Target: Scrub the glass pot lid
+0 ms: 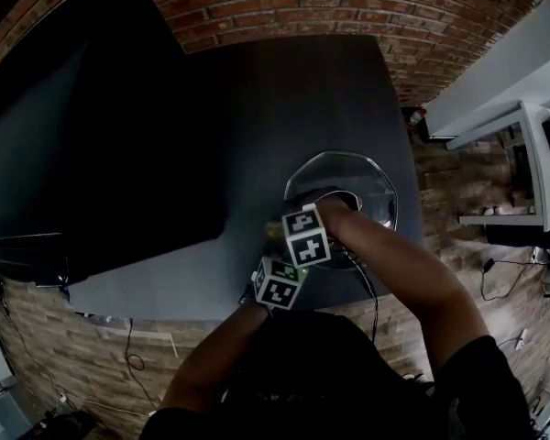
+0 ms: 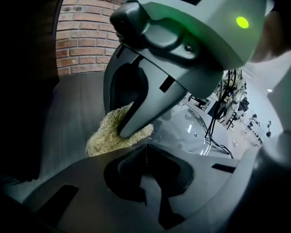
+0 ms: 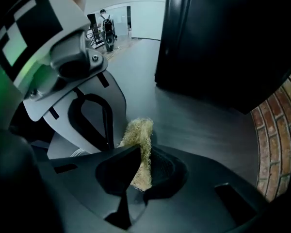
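Observation:
The glass pot lid (image 1: pixel 348 177) lies flat on the dark table (image 1: pixel 257 99), and its domed glass (image 2: pixel 196 130) shows past my left jaws. A yellowish scrub pad (image 1: pixel 273 229) sits at the lid's near-left edge. My right gripper (image 3: pixel 138 159) is shut on the pad (image 3: pixel 141 130), which stands up between its jaws. From the left gripper view, the right gripper's fingers (image 2: pixel 136 120) press the pad (image 2: pixel 104 139) down. My left gripper (image 2: pixel 146 152) is shut with nothing seen between its jaws, tips close to the lid's rim. Both grippers, left (image 1: pixel 269 257) and right (image 1: pixel 282 231), crowd together.
A large black block (image 1: pixel 101 136) covers the table's left half and looms in the right gripper view as a black block (image 3: pixel 223 42). A cable (image 1: pixel 371 287) hangs off the table's near edge. Brick surfaces (image 1: pixel 348 7) surround the table, and a white unit (image 1: pixel 532 154) stands at the right.

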Motion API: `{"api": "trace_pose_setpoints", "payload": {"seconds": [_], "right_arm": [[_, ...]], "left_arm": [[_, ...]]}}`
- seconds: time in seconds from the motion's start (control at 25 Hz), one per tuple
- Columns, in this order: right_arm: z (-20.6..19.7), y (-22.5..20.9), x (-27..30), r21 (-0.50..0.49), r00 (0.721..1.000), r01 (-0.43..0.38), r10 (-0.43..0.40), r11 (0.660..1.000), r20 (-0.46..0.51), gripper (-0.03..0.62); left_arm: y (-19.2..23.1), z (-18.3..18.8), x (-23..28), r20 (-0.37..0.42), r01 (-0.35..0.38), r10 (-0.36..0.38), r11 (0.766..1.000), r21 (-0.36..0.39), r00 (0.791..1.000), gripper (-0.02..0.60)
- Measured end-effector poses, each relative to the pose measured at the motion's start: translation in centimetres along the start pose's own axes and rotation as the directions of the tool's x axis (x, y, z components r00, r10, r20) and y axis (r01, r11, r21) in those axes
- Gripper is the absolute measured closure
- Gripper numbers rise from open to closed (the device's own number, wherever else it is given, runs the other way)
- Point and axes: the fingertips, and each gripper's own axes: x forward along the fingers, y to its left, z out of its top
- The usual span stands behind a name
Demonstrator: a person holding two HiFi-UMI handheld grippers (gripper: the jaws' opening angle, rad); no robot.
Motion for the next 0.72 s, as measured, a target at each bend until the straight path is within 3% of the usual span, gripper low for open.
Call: {"api": "trace_pose_setpoints", "payload": {"seconds": [0.4,0.72], "right_arm": [[-1.3,-2.9,0.3,0.125,1.000,-0.001,0.001,0.992,-0.003,0.545],[-4.3,-6.8,-0.4,0.304,0.999,0.032,-0.035,0.952,0.005,0.545]], "left_arm": [[-0.1,0.0,0.0,0.000,0.027,-0.027,1.000,0.004,1.000,0.546],[0.0,0.1,0.0,0.000,0.040,-0.040,0.999,0.016,0.999,0.548]]}}
